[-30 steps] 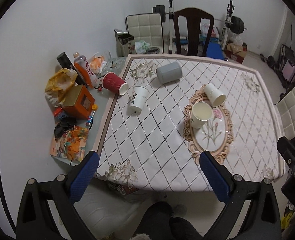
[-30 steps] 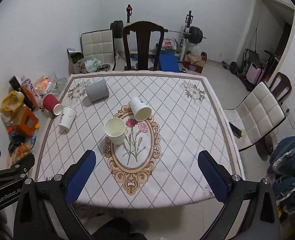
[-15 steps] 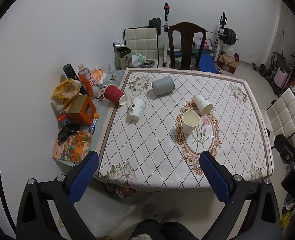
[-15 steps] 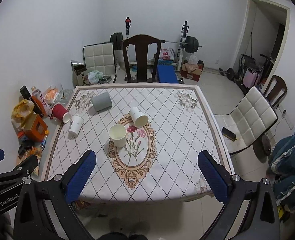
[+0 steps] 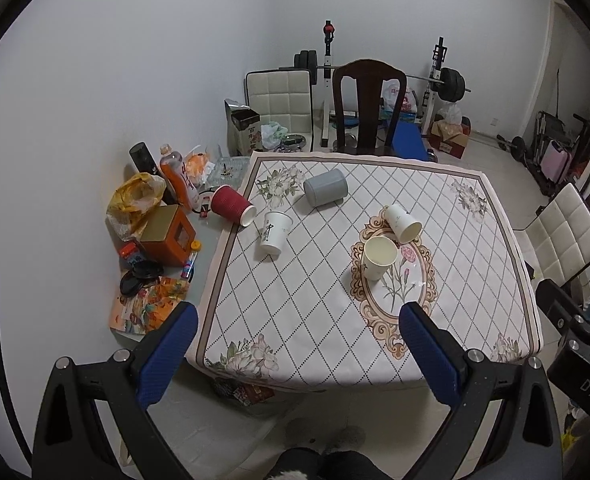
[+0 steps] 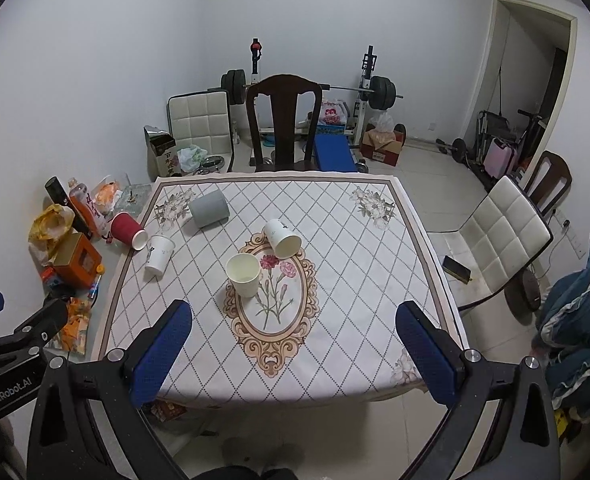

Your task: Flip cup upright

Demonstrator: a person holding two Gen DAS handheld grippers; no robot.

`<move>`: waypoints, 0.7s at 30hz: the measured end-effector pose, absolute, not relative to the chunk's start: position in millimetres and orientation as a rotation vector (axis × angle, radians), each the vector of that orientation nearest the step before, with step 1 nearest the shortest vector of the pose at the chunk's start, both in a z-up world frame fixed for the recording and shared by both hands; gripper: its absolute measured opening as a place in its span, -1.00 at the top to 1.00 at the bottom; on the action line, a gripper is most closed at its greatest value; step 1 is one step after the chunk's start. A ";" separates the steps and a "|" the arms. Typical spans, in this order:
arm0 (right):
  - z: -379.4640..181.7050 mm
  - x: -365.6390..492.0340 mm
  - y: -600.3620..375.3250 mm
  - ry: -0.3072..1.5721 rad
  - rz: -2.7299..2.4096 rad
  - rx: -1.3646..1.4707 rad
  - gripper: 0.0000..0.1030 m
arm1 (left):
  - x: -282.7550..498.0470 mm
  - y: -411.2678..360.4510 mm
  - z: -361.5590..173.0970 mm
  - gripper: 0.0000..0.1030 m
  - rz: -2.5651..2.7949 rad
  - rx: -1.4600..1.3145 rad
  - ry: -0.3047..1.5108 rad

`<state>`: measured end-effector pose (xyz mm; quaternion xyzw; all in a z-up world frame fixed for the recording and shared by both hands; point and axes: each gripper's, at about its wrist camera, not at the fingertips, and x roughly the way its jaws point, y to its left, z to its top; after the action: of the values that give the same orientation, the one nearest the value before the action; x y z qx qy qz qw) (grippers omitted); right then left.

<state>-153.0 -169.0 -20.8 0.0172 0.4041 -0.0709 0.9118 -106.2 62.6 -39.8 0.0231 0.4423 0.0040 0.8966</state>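
On the patterned table one white paper cup stands upright on the oval motif. A second white cup lies on its side behind it. A grey cup, a red cup and a printed white cup lie tipped at the far left. My left gripper and right gripper are open and empty, held high above the near table edge, far from the cups.
A cluttered side shelf with bottles, bags and an orange box lies left of the table. A dark wooden chair stands behind it, a white chair to the right. Weight equipment lines the back wall.
Both grippers have pulled back and up from the table, so it looks smaller and farther. The cups have not moved. Both grippers stay open.
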 end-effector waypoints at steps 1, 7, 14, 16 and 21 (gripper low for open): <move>-20.5 -153.3 -168.1 0.832 -0.147 0.036 -1.00 | -106.5 63.0 -39.0 -0.99 0.007 0.051 0.912; -20.2 -160.5 -164.0 0.828 -0.155 0.038 -1.00 | -108.9 64.7 -37.7 -0.99 -0.006 0.062 0.905; -20.6 -163.2 -167.8 0.838 -0.160 0.046 -1.00 | -109.0 66.4 -40.8 -0.99 -0.023 0.057 0.916; -20.7 -164.2 -167.4 0.837 -0.160 0.046 -1.00 | -108.8 67.4 -40.8 -1.00 -0.021 0.056 0.917; -20.5 -163.7 -168.7 0.837 -0.160 0.044 -1.00 | -111.2 69.5 -38.8 -0.99 -0.012 0.056 0.909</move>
<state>-163.7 -168.7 -20.5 0.0213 0.4061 -0.0774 0.9103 -111.2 69.5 -38.8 0.0272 0.4387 -0.0056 0.8982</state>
